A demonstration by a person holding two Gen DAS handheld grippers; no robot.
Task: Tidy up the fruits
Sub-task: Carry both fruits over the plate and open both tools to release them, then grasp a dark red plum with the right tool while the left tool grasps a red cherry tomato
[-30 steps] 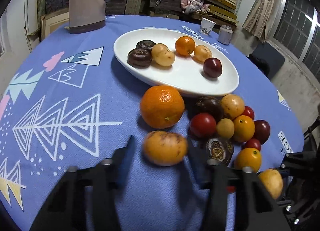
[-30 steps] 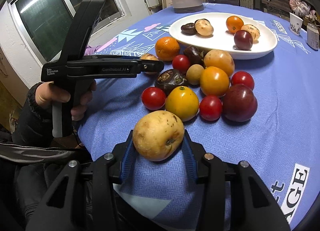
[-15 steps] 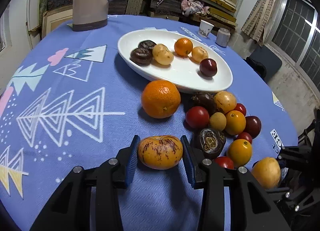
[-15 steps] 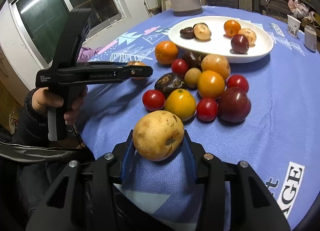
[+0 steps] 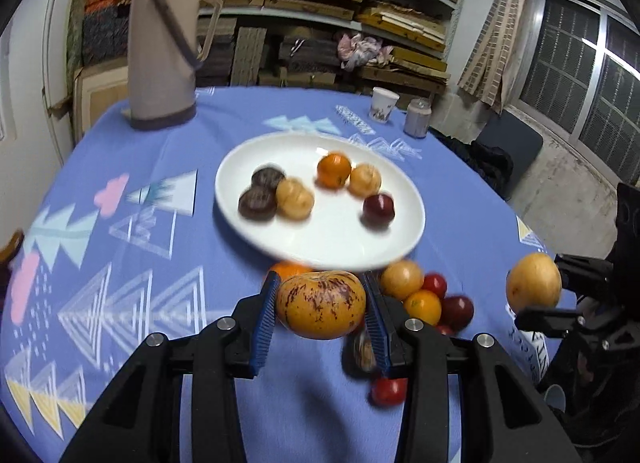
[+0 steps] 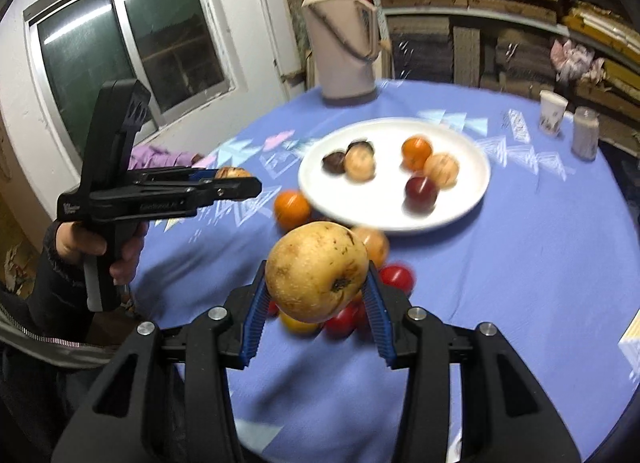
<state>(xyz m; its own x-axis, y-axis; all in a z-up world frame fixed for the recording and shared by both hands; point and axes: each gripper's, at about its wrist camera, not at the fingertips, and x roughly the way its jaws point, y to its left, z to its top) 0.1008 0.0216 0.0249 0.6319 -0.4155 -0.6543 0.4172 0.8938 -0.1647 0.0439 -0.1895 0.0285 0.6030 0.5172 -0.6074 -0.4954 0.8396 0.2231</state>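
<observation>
Above the blue cloth (image 5: 120, 167), both grippers are loaded. The left gripper (image 5: 321, 309) has its blue pads pressed on either side of a speckled fruit (image 5: 321, 304), orange with dark red flecks, gripped across its wide middle so it sits level and clear of the table. The right gripper (image 6: 316, 289) is clamped the same way on a pale yellow pear (image 6: 316, 271), stem end facing the camera, lifted well off the cloth. Both point toward the white plate (image 5: 340, 241), which looks like the drop spot: six fruits already lie on it, two dark ones beside a tan one on the left, an orange, another tan one and a dark red plum on the right, with bare room at the near rim. I'd judge each hand is carrying its fruit over for placing there.

Loose fruit (image 5: 424, 295) waits in a cluster on the cloth just short of the plate: red, orange and yellow ones, partly hidden behind the fingers, with an orange (image 6: 292, 210) off to the side.

Round table, patterned cloth with triangles. A tall thermos (image 5: 162, 47) stands at the far edge, a cup (image 5: 384, 105) and a jar (image 5: 418, 118) off to the right. Shelves stacked with boards fill the back wall; windows on both sides.
</observation>
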